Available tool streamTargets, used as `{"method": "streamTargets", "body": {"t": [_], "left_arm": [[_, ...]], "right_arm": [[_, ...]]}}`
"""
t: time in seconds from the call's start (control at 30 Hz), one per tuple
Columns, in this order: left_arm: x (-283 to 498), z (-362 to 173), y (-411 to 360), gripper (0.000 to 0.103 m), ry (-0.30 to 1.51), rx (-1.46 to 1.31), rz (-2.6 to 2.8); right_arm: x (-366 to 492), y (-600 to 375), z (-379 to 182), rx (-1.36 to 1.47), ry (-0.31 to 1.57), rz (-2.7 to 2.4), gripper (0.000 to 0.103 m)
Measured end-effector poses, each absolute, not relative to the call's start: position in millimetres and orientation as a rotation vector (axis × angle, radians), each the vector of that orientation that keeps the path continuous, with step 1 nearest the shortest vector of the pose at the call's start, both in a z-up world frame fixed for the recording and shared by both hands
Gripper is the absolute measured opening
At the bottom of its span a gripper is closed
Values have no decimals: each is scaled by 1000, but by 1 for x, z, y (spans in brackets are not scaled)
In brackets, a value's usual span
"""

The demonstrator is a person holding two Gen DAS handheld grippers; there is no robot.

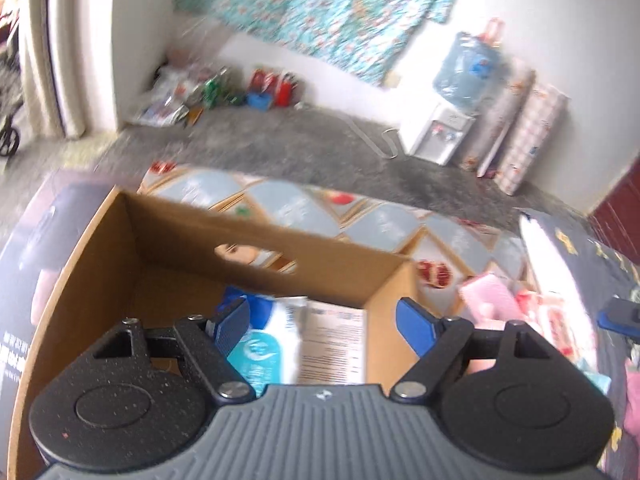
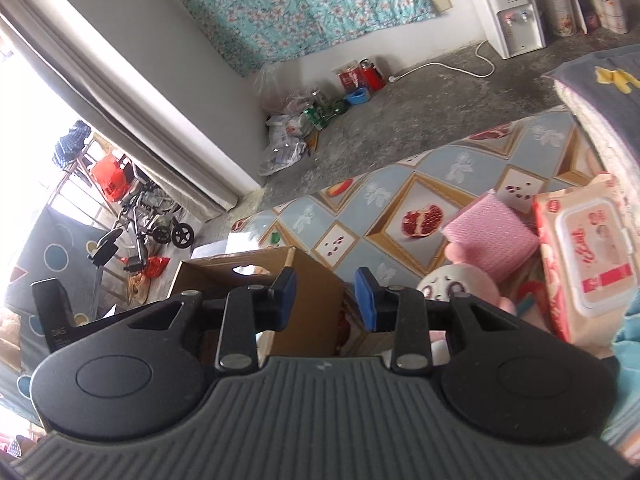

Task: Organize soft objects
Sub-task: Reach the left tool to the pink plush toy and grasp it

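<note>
An open cardboard box (image 1: 248, 236) stands on the patterned mat and also shows in the right wrist view (image 2: 308, 280). Inside it lies a blue and white wipes pack (image 1: 268, 340). My left gripper (image 1: 320, 324) is open above the box, its jaws wide apart over the pack and not touching it. My right gripper (image 2: 325, 298) is open and empty, hovering to the right of the box. A pink folded cloth (image 2: 490, 236), a pink plush toy (image 2: 460, 284) and a red and white wipes pack (image 2: 588, 260) lie to the right on the mat.
The fruit-patterned mat (image 2: 400, 196) covers the floor ahead. A dark blanket with yellow figures (image 2: 600, 92) lies at the right. A water dispenser (image 2: 512, 20), bags and bottles (image 2: 304, 120) stand by the far wall. A wheelchair (image 2: 148, 216) stands outside the doorway.
</note>
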State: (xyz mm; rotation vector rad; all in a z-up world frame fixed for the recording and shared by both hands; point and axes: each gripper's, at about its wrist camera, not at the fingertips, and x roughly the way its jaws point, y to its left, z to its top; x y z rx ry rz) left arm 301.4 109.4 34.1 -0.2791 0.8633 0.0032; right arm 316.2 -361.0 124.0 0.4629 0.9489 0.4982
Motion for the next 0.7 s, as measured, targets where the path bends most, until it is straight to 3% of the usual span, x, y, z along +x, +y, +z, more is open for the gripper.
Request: {"method": "streamTargets", "body": {"t": [0.23,0.47,0.7], "left_arm": [[287,66,16,84,826,-154,-189],[304,35,-72,84,950,-44,-305],[346,-11,-106,83,1104,-87,-288]], "right_arm": [[293,-419,121,493,940,430,37],[311,-434,101,505,999,433,41],[377,-423,50,531,1130,450,41]]}}
